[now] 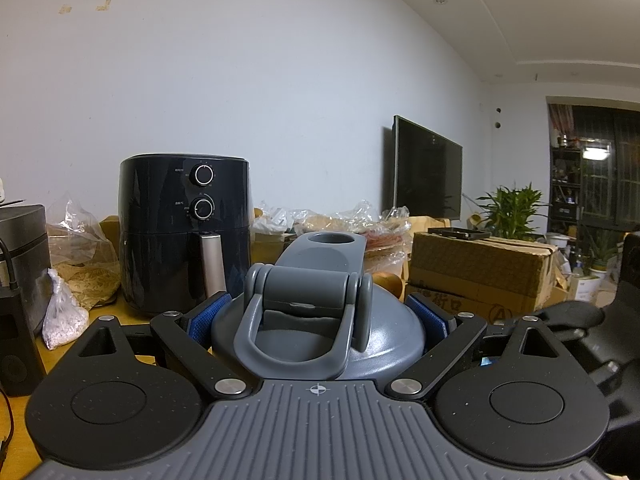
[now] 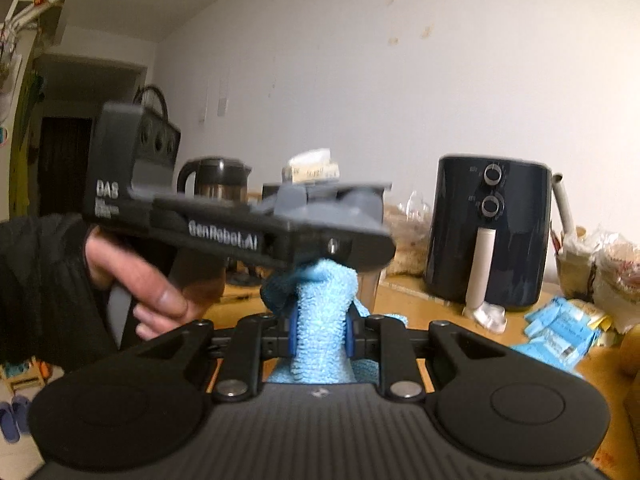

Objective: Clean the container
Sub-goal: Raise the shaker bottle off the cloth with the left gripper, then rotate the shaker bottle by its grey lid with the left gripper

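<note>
While the left tongs (image 1: 320,312) clamp the grey bottle (image 1: 376,344) by its domed lid, one blue pad pressed to each side, the right tongs (image 2: 320,332) pinch a light blue cloth (image 2: 322,320) that stands up between their narrow jaws. The bottle sits right in front of the left camera, held just above the worktop (image 2: 404,300); from the right camera its grey cap shows above the other tool, with the top of the cloth touching or nearly touching the underside there. I cannot tell which.

The bottle looks like hard, smooth plastic, so it should stay stiff under the squeeze but may slip or twist if rubbed hard. The dome slopes, which makes the present hold less sure than one lower on the body. The loop handle (image 1: 296,340) and the flipped-up spout cap (image 1: 324,252) are ridges that could snag the cloth. The cloth is soft and limp; it will fold rather than push, so short strokes near the pinch should work best.

Room is tight. A black air fryer (image 1: 184,232) stands close behind, a cardboard box (image 1: 480,272) to the right, and plastic bags (image 1: 80,240) and blue packets (image 2: 560,328) crowd the wooden surface. The clearest space appears to be above and toward the person, whose hand (image 2: 136,276) grips the left tool.
</note>
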### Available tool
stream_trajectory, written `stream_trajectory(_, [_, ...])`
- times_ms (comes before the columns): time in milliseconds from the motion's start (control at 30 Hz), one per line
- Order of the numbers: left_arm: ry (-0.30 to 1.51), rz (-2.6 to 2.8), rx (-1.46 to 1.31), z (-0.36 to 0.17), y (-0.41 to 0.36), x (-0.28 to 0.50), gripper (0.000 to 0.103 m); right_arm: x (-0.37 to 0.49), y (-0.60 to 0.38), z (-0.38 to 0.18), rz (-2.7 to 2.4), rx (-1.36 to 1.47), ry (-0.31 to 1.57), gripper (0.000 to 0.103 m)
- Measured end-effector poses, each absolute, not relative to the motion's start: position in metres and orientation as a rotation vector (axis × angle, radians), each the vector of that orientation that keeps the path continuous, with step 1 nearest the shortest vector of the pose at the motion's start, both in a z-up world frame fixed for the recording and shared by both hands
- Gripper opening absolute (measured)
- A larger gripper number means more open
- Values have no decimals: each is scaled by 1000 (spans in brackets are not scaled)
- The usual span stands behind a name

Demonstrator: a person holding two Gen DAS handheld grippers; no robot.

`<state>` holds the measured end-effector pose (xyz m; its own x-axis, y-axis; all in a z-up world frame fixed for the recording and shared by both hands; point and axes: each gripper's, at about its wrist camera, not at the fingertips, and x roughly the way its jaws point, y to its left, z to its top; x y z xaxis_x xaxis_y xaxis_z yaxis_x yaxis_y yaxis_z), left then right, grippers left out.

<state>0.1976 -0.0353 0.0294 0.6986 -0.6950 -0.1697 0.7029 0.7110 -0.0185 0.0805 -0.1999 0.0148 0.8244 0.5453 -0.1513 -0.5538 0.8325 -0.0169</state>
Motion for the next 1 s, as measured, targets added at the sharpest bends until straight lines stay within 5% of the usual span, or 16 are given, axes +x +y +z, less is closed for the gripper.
stream_trajectory(1000, [167, -770, 62, 28, -36, 196, 95, 62, -226, 7, 551, -8, 142, 18])
